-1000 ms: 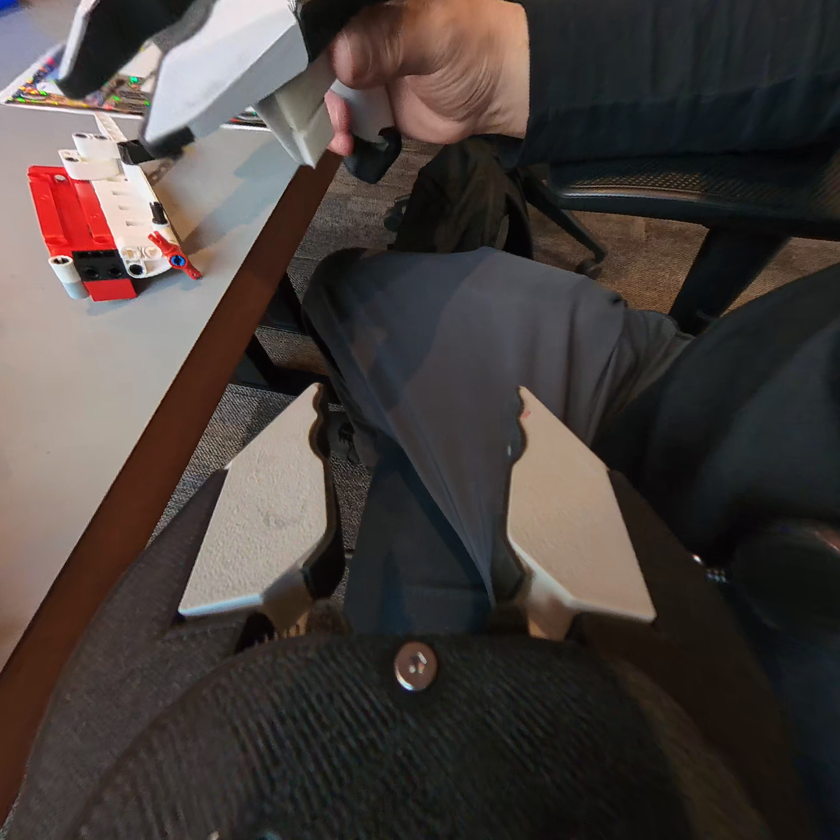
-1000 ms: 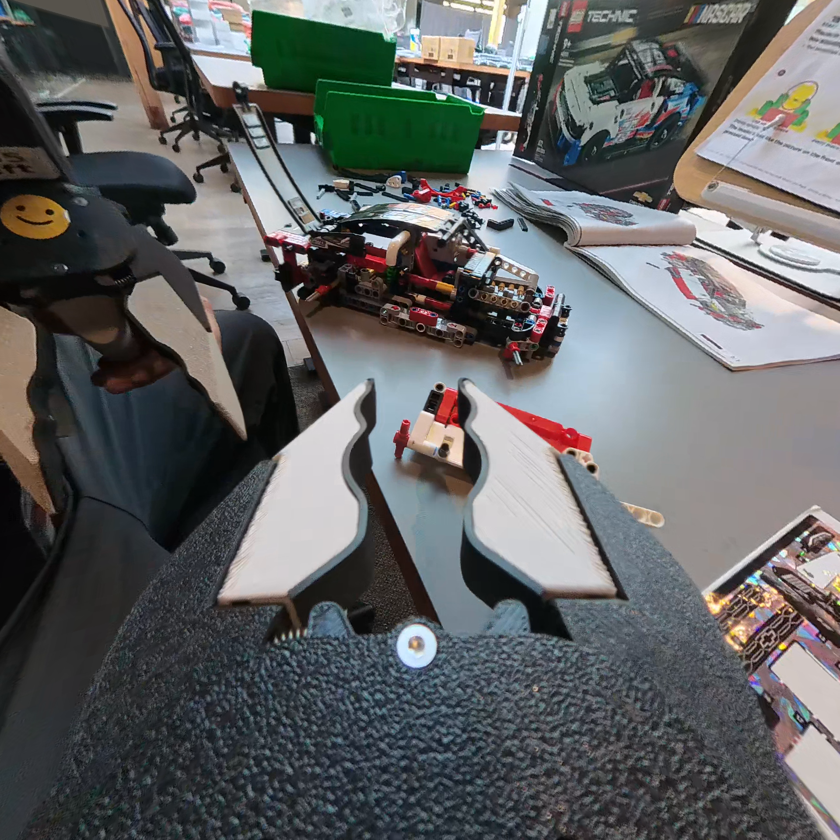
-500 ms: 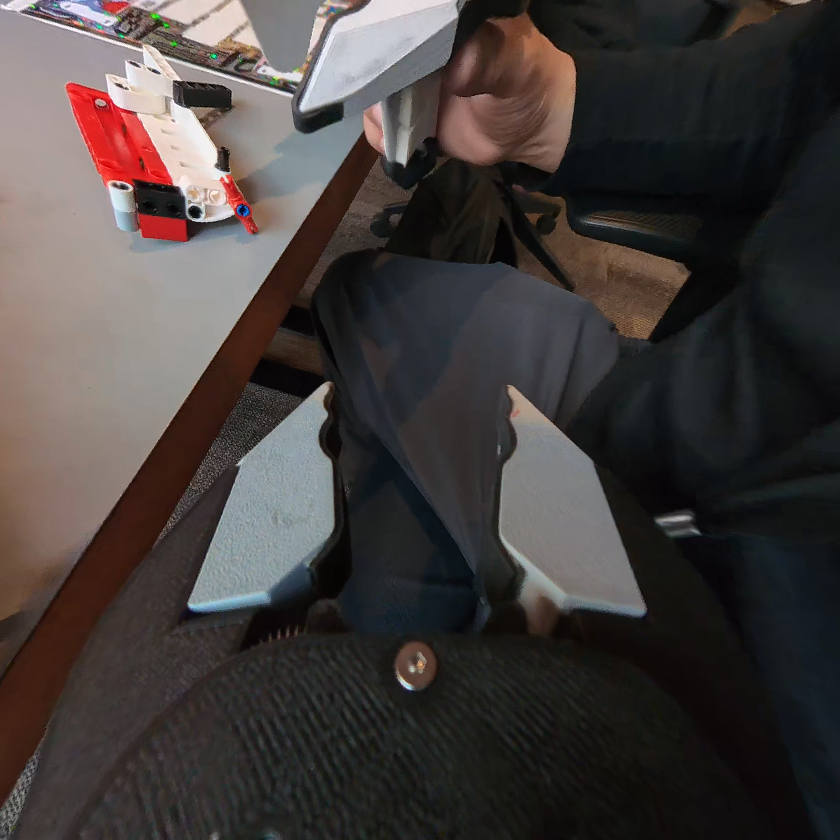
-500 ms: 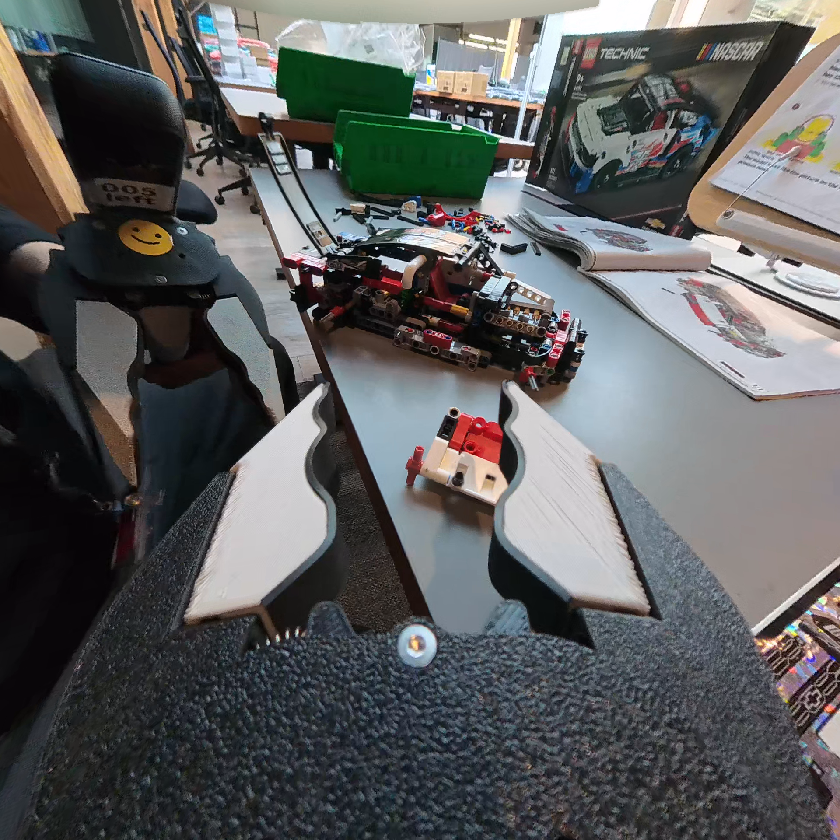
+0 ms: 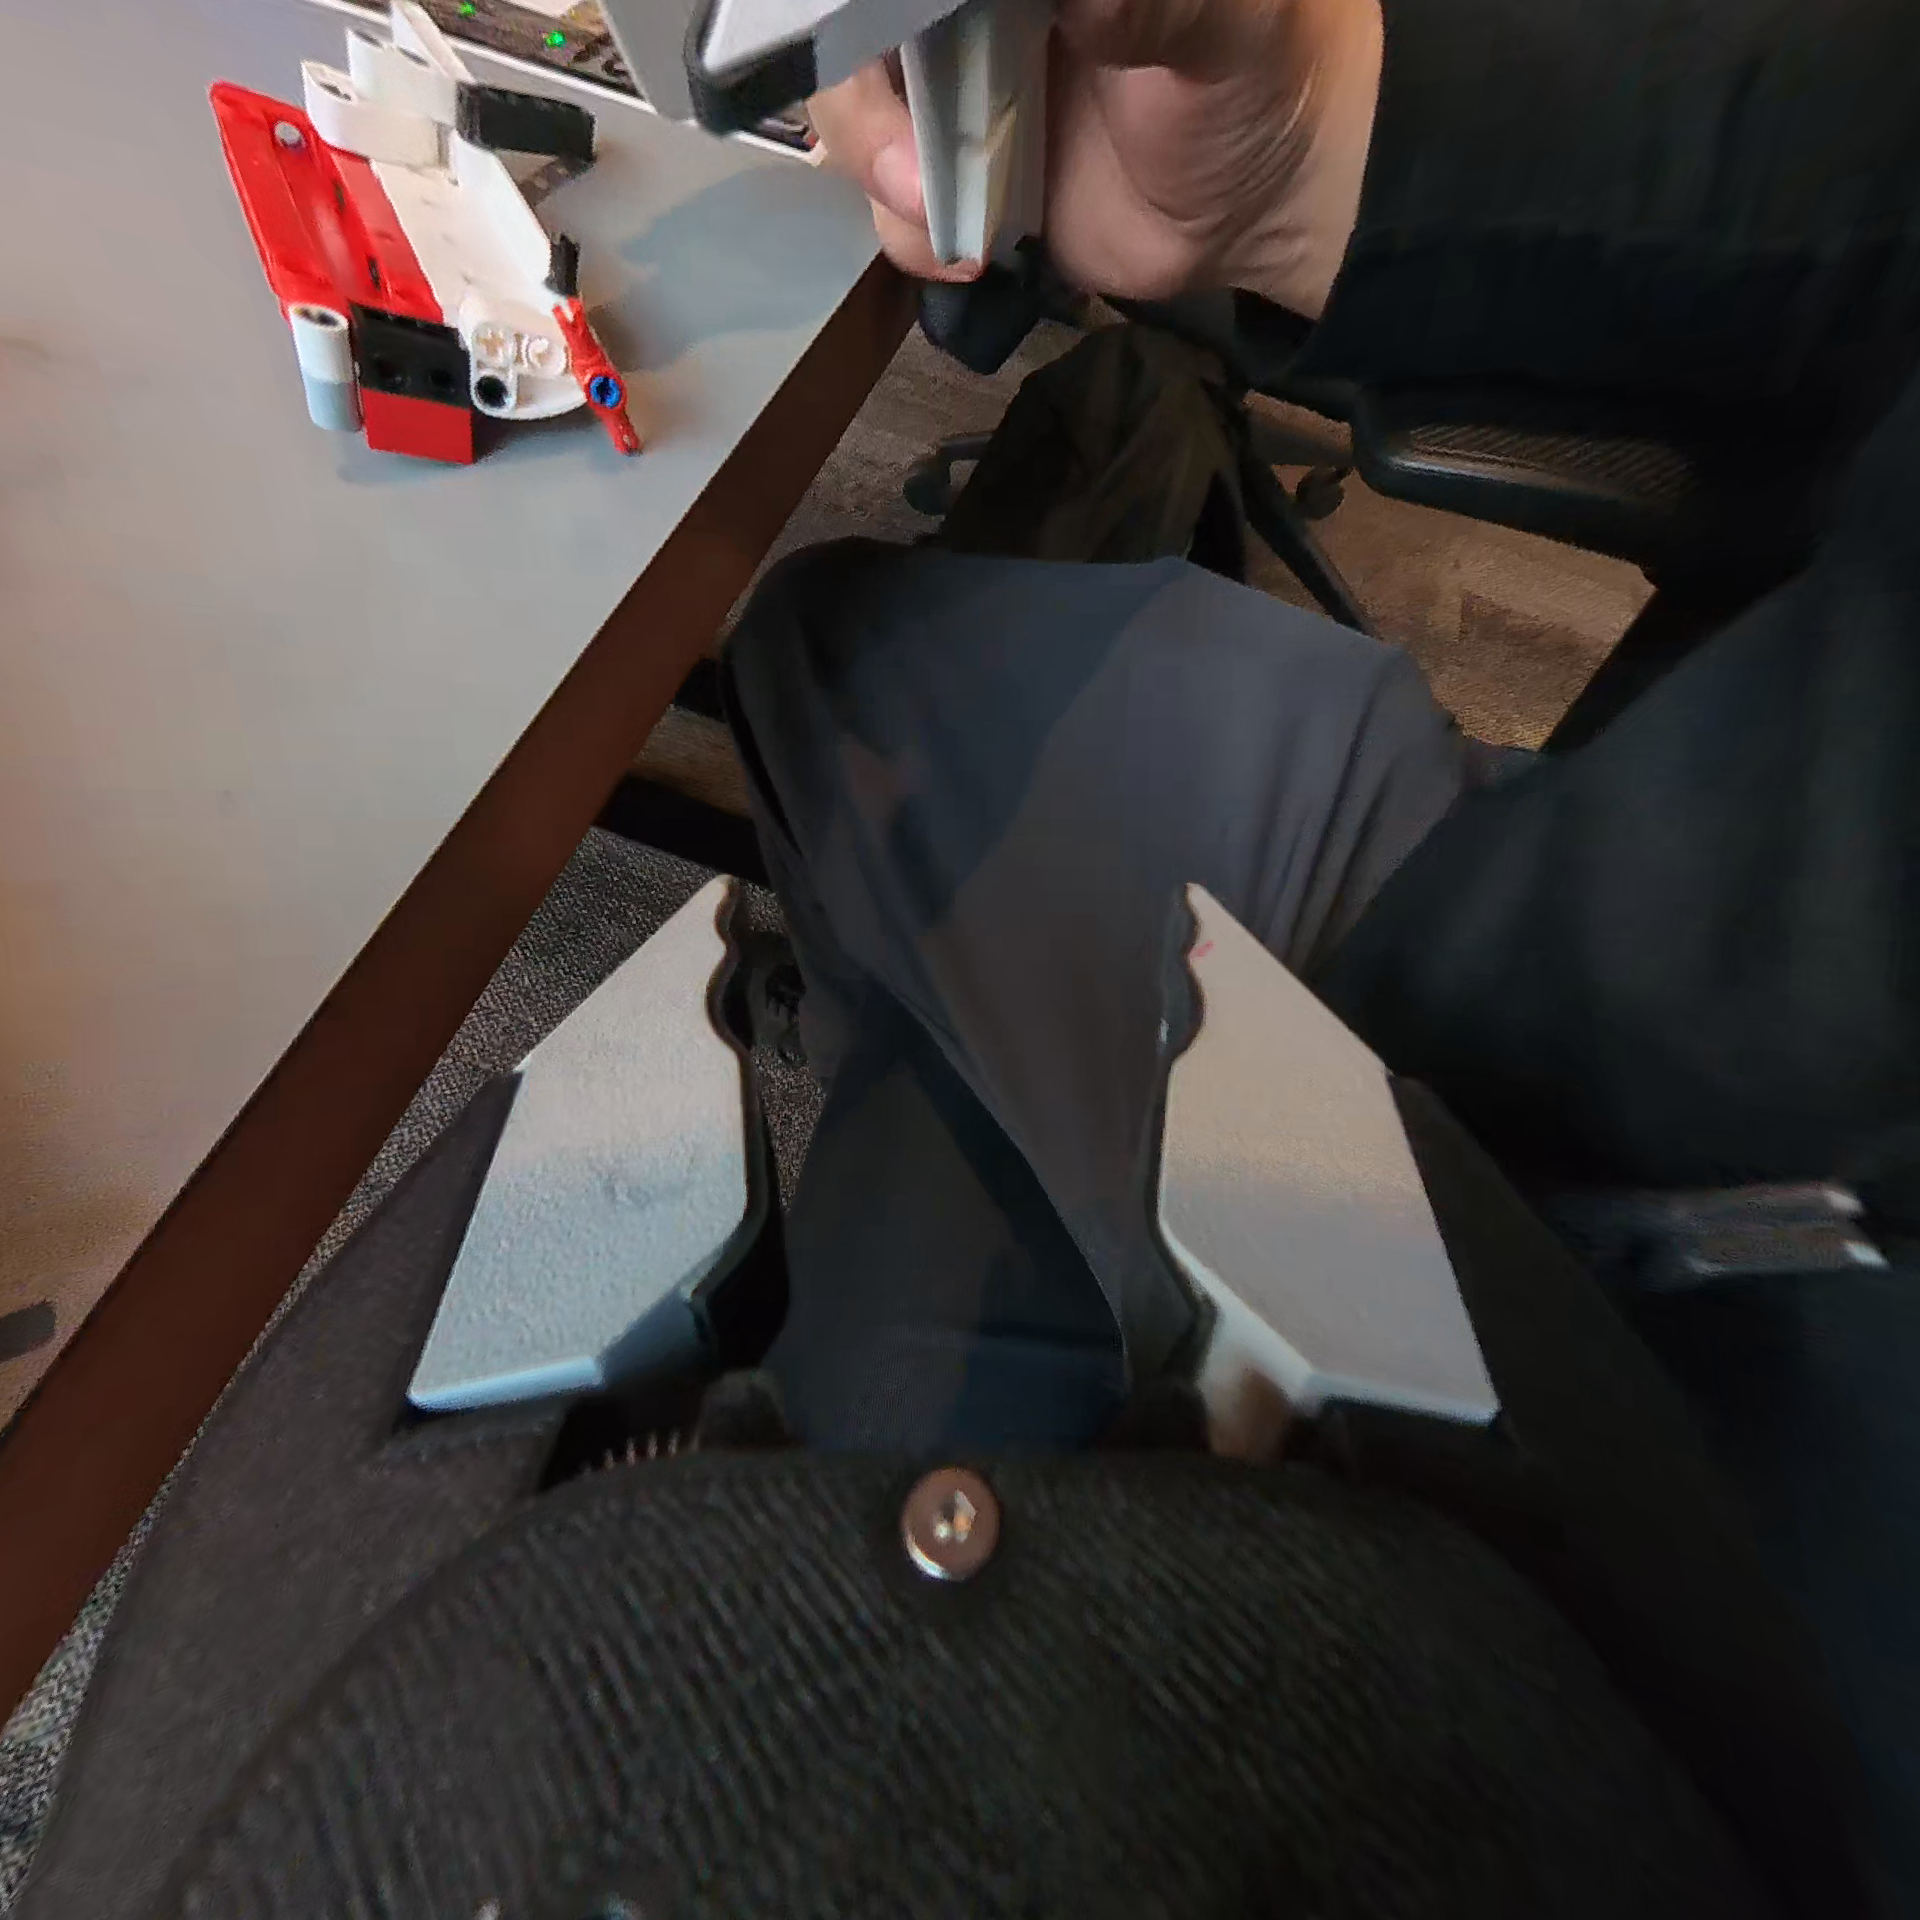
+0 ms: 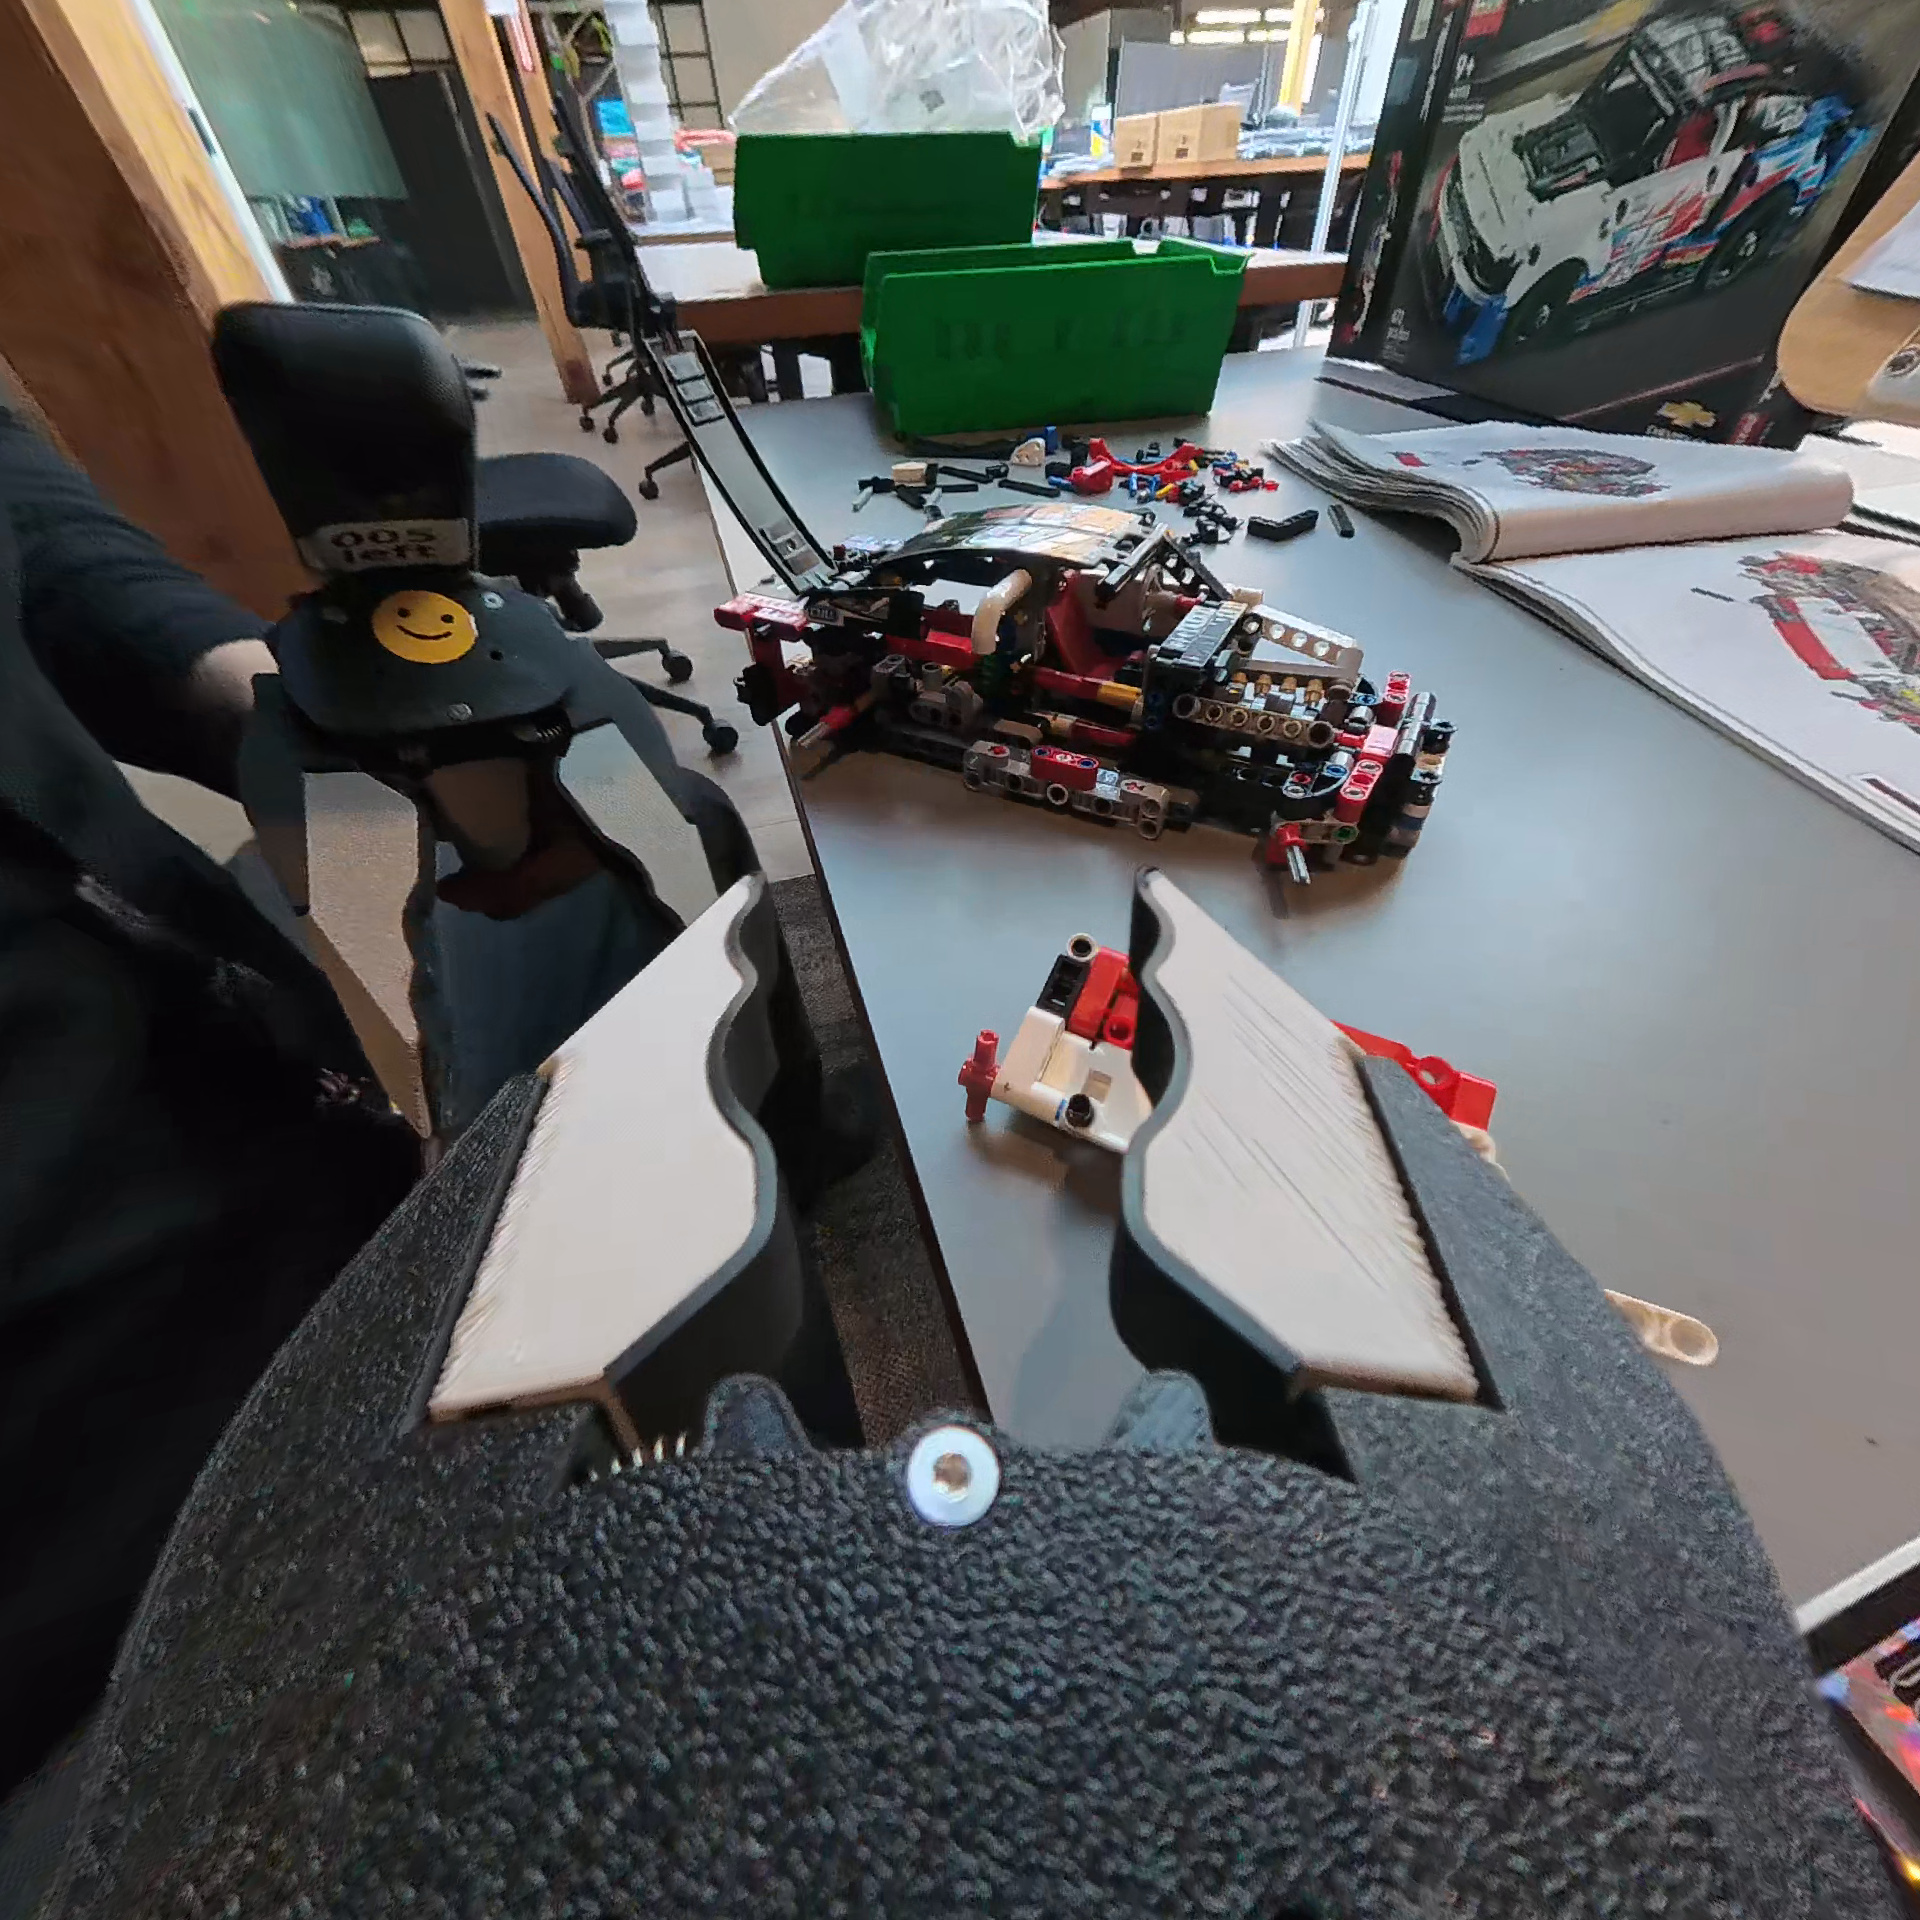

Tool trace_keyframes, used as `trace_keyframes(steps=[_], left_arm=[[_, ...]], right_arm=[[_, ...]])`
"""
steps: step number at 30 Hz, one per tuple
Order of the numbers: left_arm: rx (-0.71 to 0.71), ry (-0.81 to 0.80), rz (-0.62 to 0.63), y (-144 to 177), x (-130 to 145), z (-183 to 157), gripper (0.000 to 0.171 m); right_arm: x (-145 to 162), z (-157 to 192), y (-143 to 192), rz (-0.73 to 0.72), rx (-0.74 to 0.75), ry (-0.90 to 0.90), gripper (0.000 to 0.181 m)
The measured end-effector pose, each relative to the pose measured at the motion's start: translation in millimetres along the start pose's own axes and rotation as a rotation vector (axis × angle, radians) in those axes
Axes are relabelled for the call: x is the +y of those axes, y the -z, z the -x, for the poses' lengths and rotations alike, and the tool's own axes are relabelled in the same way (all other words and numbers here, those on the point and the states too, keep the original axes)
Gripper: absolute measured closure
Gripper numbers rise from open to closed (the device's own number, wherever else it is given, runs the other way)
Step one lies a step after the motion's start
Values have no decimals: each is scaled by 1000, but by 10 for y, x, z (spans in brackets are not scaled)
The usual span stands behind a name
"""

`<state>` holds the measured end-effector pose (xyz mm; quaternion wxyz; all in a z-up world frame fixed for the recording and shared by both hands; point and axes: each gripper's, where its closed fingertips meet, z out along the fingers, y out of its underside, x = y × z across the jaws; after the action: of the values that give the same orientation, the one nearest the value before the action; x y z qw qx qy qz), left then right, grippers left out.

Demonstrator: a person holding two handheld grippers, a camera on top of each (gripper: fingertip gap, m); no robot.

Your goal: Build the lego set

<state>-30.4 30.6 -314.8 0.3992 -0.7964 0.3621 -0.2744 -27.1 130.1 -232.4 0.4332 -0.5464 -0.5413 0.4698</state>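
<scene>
Grey tabletop [image 6: 1558, 1039] with a dark brown edge fills the working side of both views, and an open office with chairs and more benches lies behind it.

From the right gripper [image 6: 945, 1039] outward: its jaws stand apart with nothing between them, held over the near table edge. Just ahead, partly hidden behind the right-hand finger, lies the small red-and-white subassembly [image 6: 1060, 1049] — it rests flat on the table, not touched by either finger. Its long axis runs roughly along the gripper's own pointing line, tilted a little rightward, with the stubby red axle end toward the table edge. In my judgement the coming move turns on this: the piece sits off-centre to the right of the gap, so the gripper needs to shift right and descend before it can close across the narrow width.

Farther on sits the half-built car chassis [image 6: 1091, 707], long axis across the view, then loose parts [image 6: 1143, 478], two green bins [image 6: 1039, 322], open instruction booklets [image 6: 1558, 488] and the set's box [image 6: 1642, 197] with a printed race car; the box carries brand marks that I leave unread.

The left gripper [image 5: 956, 935] is also spread and empty — it hangs off the table over the person's lap, pointing away from the work. In its view the subassembly [image 5: 416, 281] lies well apart, up and to the left, so the right gripper is clearly nearer. A label strip and a yellow smiley sticker [image 6: 424, 627] mark the left gripper's body.
</scene>
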Motion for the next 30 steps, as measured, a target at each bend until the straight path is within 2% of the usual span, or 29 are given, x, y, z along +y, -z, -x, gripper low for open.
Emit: trace_keyframes(steps=[5,9,12,15,18,21,23,24,27,30], left_arm=[[1,-27,17,-16,-2,-91,94],[-1,-25,10,6,-34,-136,92],[0,-25,1,33,-56,-157,94],[-5,-54,20,38,-59,-174,95],[14,-62,27,48,-73,-215,95],[6,-85,40,43,-48,-207,94],[-5,-106,57,36,-17,-185,93],[-5,-111,61,32,-7,-182,94],[-6,-113,59,43,-9,-182,96],[-35,-126,59,71,-13,-134,100]], right_arm=[[28,-49,45,95,57,62,105],[-59,-169,167,206,70,154,109],[-39,-223,209,372,18,196,108],[113,-347,196,568,22,329,109],[299,-366,105,694,-21,372,110],[468,-283,-5,767,-74,361,102],[597,-188,-62,812,-116,340,103],[627,-172,-108,809,-110,344,100],[633,-148,-234,772,-53,401,114],[639,-125,-303,743,7,469,115]])
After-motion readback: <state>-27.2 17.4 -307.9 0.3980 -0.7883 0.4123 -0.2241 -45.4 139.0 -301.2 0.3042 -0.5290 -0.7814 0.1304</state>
